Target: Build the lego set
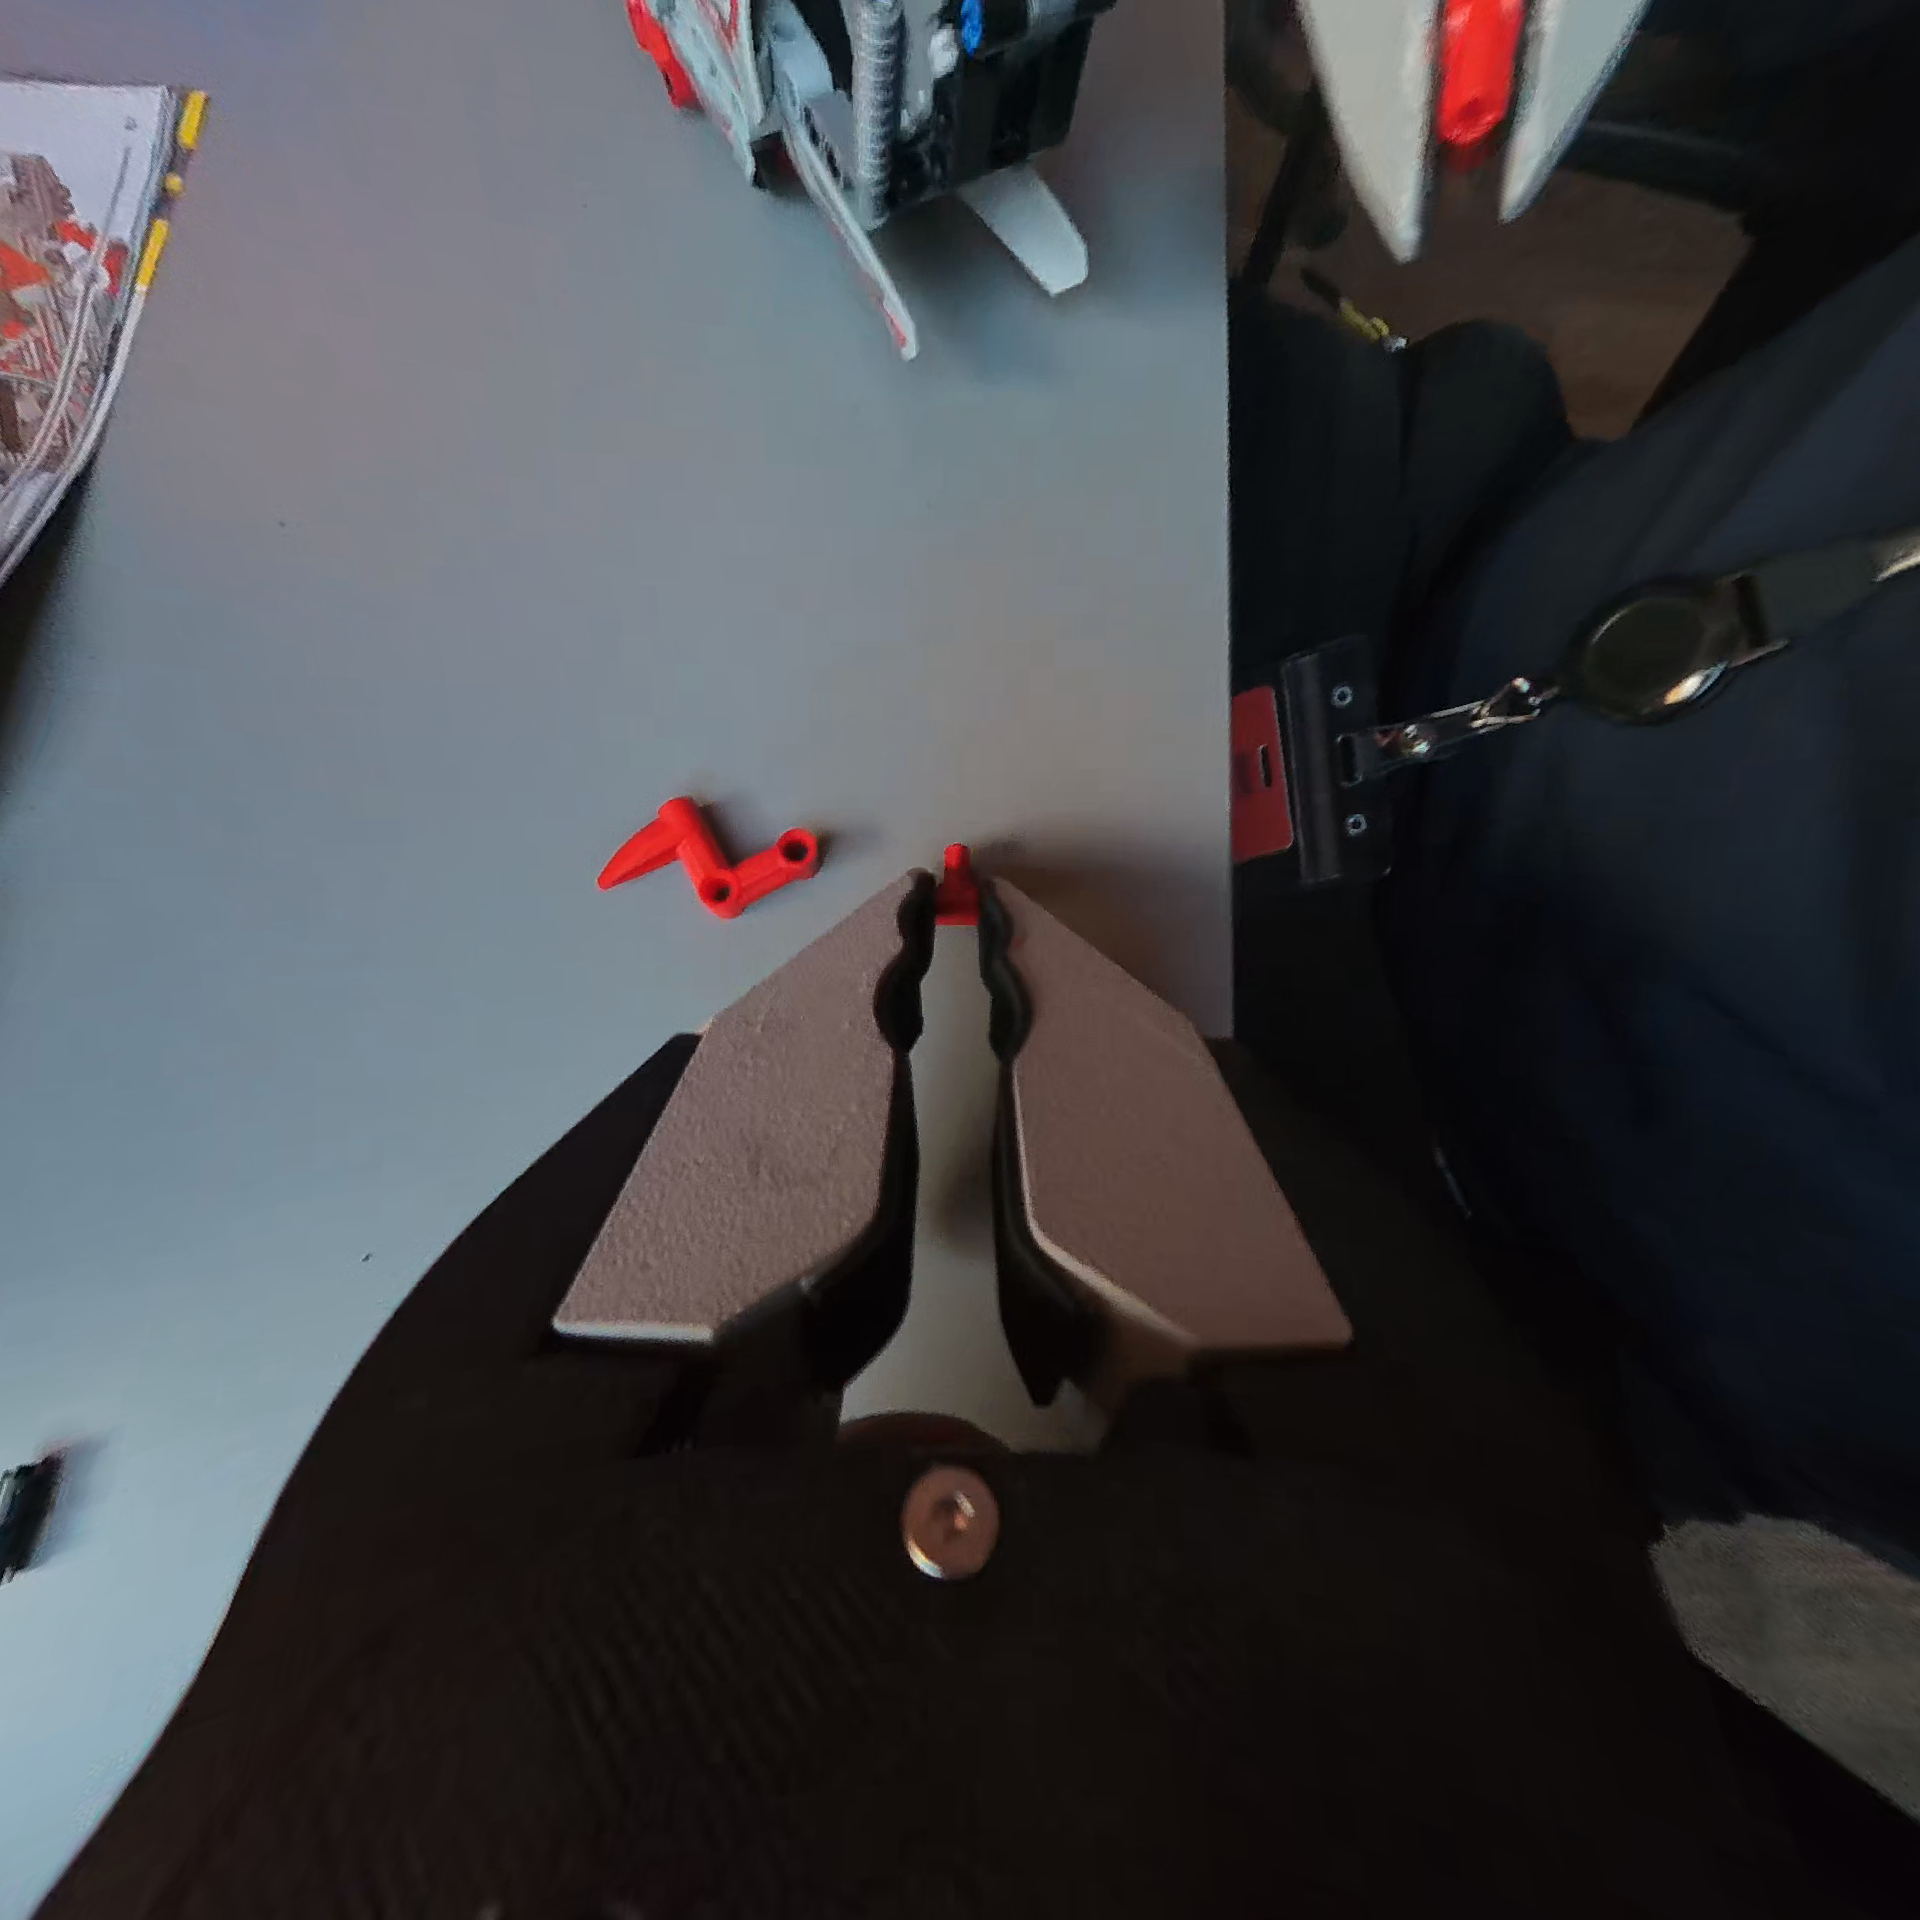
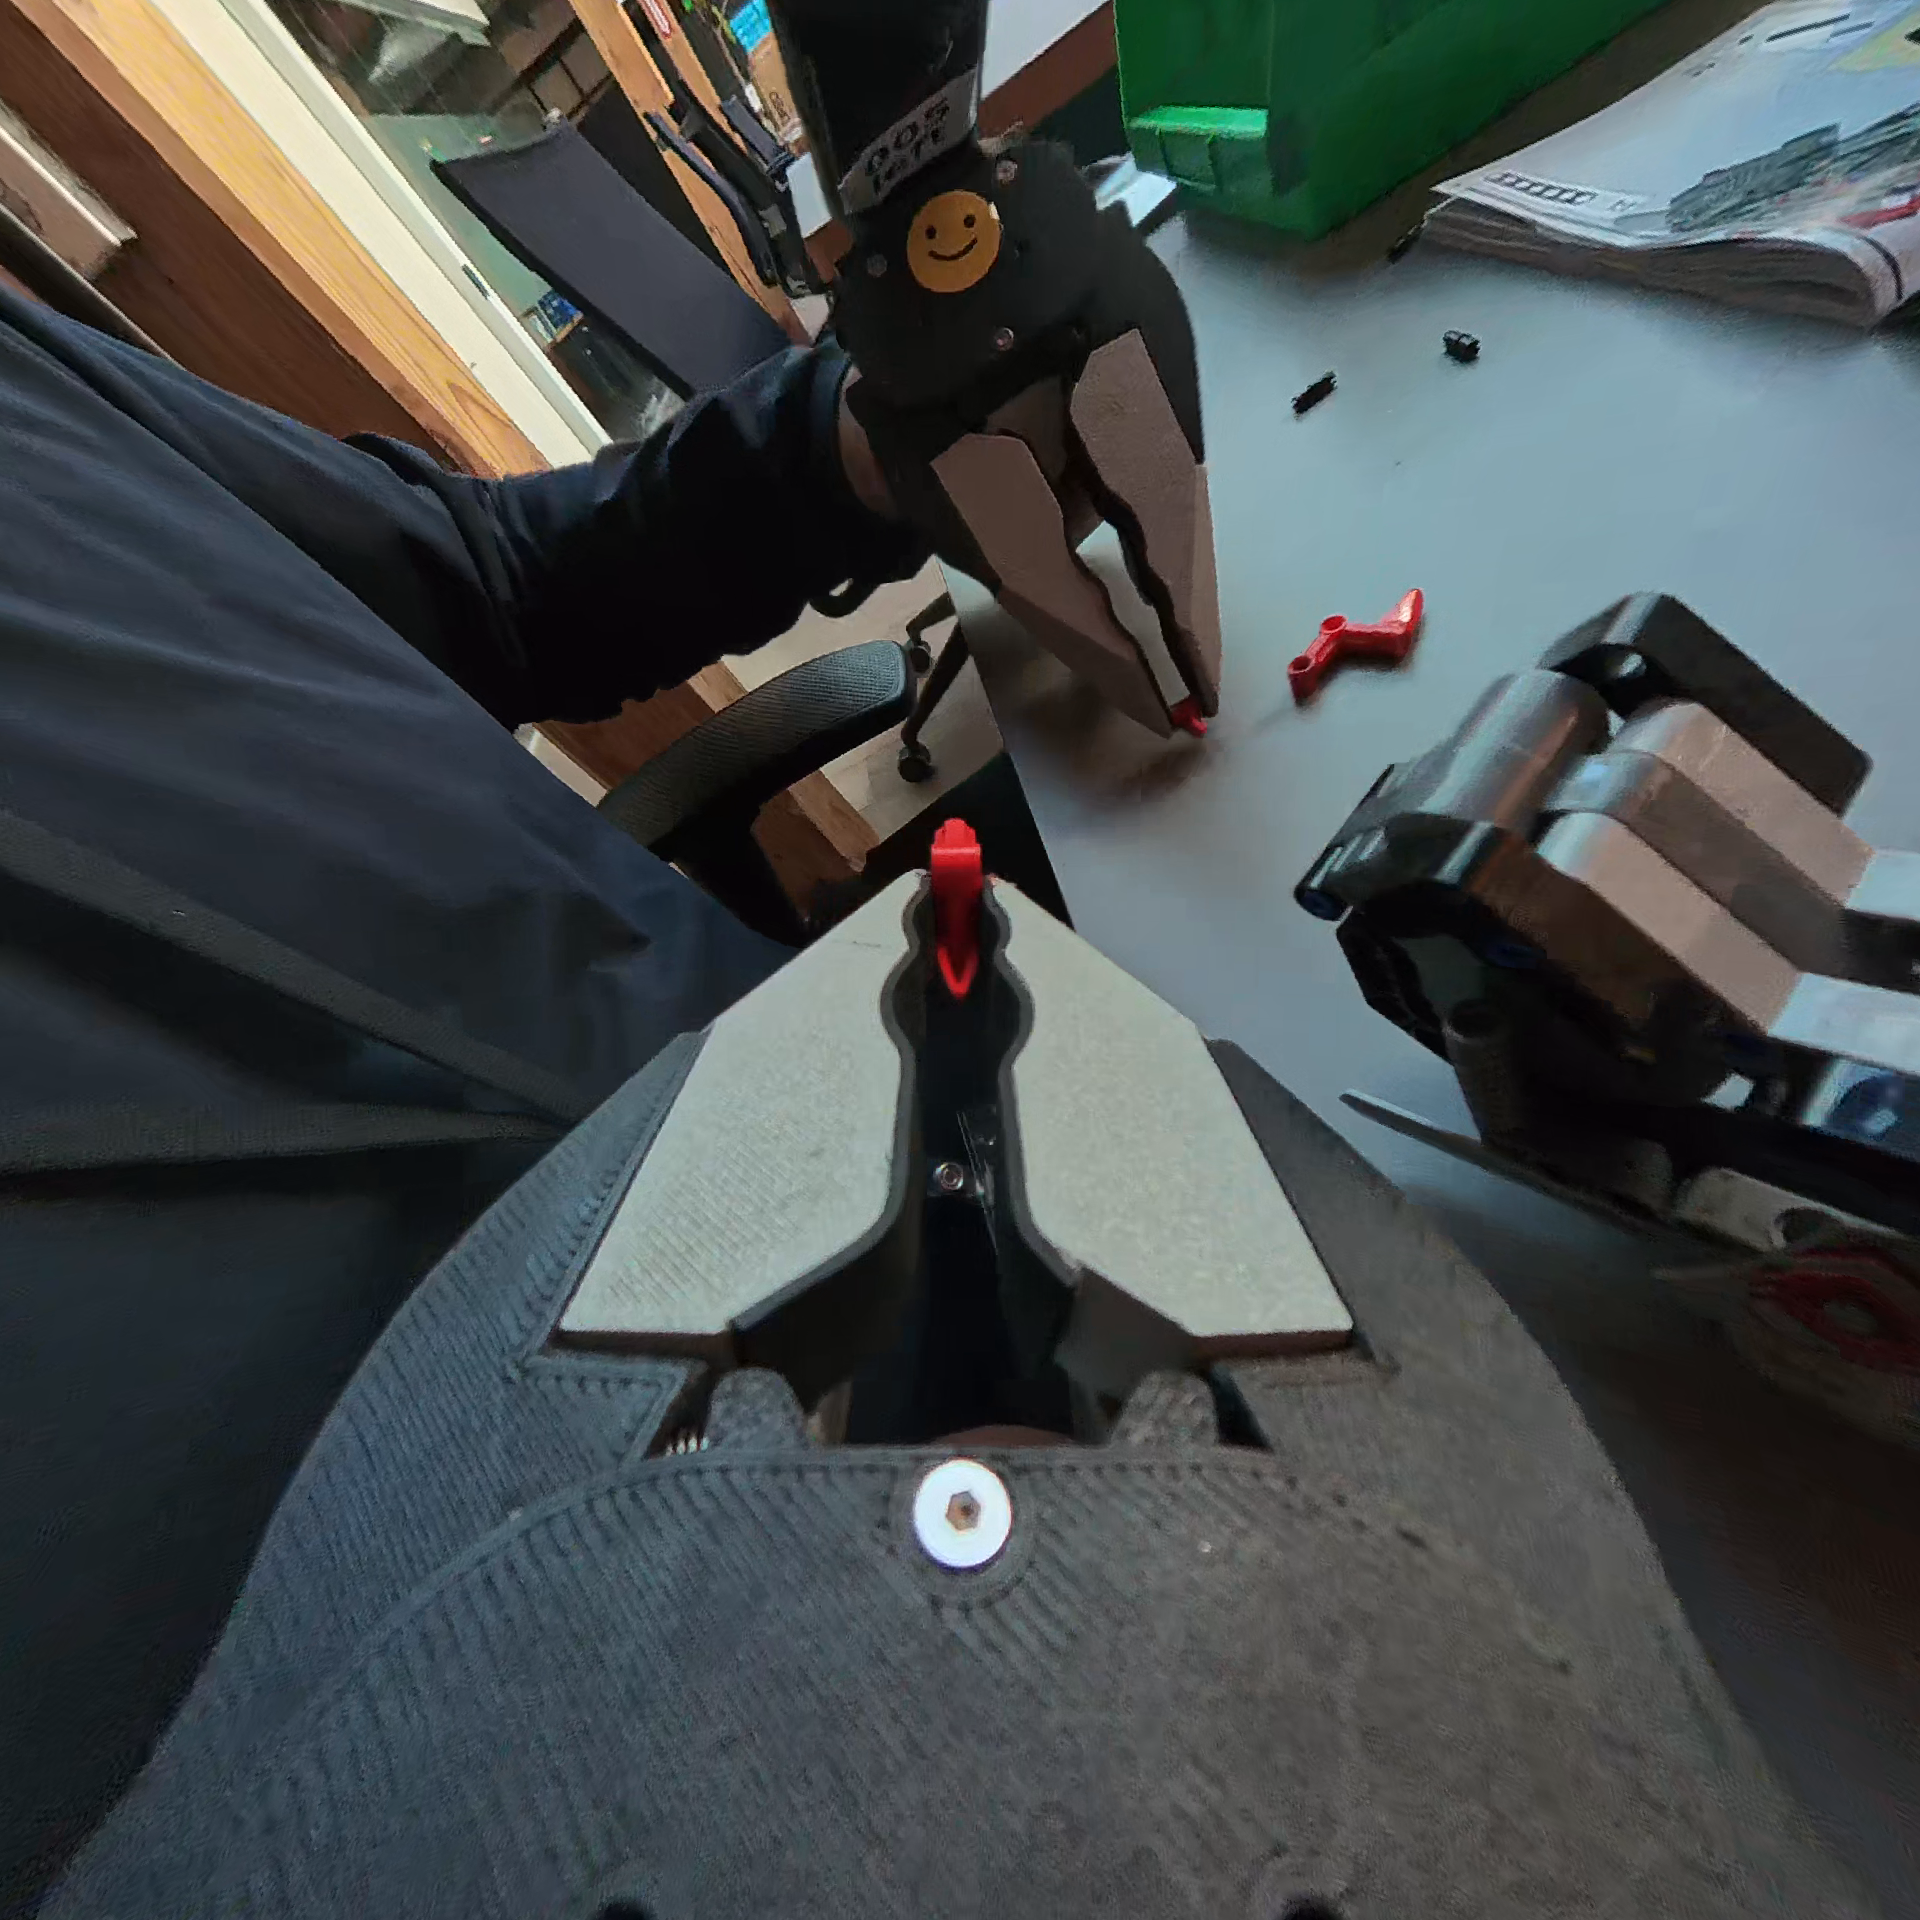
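My left gripper (image 1: 954,902) is shut on a small red pin (image 1: 954,883) at the grey table (image 1: 520,623), near its right edge; it also shows in the right wrist view (image 2: 1184,712), tips down on the table. A red claw-and-link piece (image 1: 707,857) lies just left of it, also in the right wrist view (image 2: 1356,639). My right gripper (image 2: 954,914) is shut on a red claw-shaped piece (image 2: 954,894), held in the air off the table's edge; it shows blurred in the left wrist view (image 1: 1465,125). The partly built grey, black and red model (image 1: 883,114) stands at the back, also in the right wrist view (image 2: 1621,935).
An instruction booklet (image 1: 73,301) lies at the table's left, also in the right wrist view (image 2: 1714,208). Small black pins (image 2: 1314,393) lie near it, and a green box (image 2: 1351,94) behind. A person's dark sleeve (image 2: 623,561) and badge reel (image 1: 1652,665) are beside the table edge. Spacing between my two grippers at the tips: around 12 centimetres.
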